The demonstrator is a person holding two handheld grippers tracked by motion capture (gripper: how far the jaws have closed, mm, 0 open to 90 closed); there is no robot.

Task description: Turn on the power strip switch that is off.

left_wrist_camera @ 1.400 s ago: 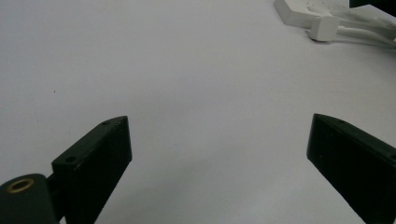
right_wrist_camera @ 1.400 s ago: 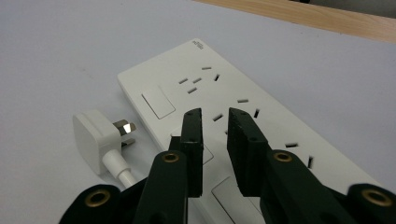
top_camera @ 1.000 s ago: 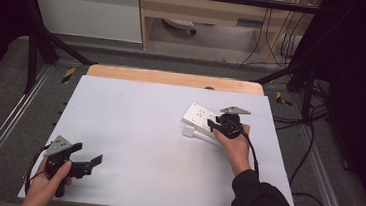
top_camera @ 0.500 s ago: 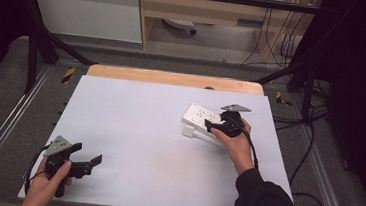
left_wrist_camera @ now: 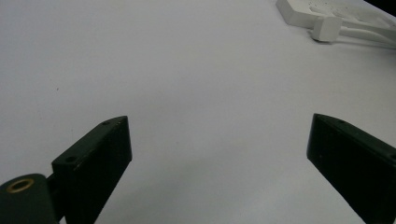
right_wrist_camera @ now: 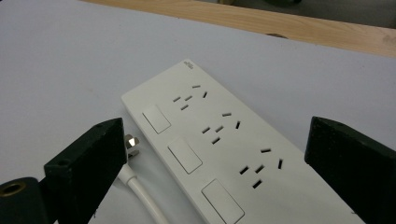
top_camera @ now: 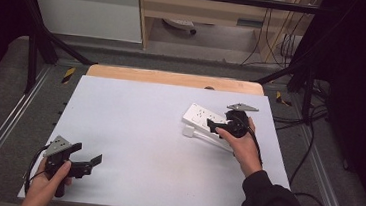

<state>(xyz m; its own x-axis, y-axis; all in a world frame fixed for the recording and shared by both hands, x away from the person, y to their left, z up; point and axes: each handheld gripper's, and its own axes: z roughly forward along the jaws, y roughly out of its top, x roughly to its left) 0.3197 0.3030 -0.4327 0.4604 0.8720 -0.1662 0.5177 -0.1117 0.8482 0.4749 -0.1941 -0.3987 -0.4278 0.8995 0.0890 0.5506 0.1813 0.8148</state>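
Both pairs of jaws stand spread wide with nothing between them.

From the high view, I have the left gripper [top_camera: 83, 163] low at the near left corner of the pale grey matte table top [top_camera: 138, 129], resting idle in my left hand [top_camera: 48, 184]. My right gripper [top_camera: 219, 128] hovers just over the near end of the white rectangular plastic power strip [top_camera: 199, 117], which lies at the right side of the table, near the far wooden edge [top_camera: 173, 78].

Through the left gripper view, the strip [left_wrist_camera: 322, 11] sits well apart at the top right, its white cord plug [left_wrist_camera: 327, 28] lying beside it on the bare surface.

Through the right gripper view, the strip [right_wrist_camera: 219, 140] runs diagonally between my open jaws, showing three socket groups and three flat rocker switches; the plug's metal prongs [right_wrist_camera: 132, 142] and round white cable [right_wrist_camera: 140, 191] lie just beside its left edge.

I judge the strip rigid, fairly light and smooth enough to slip, so I would pinch it across its narrow width, on the long side walls. The cable is limp and will trail.
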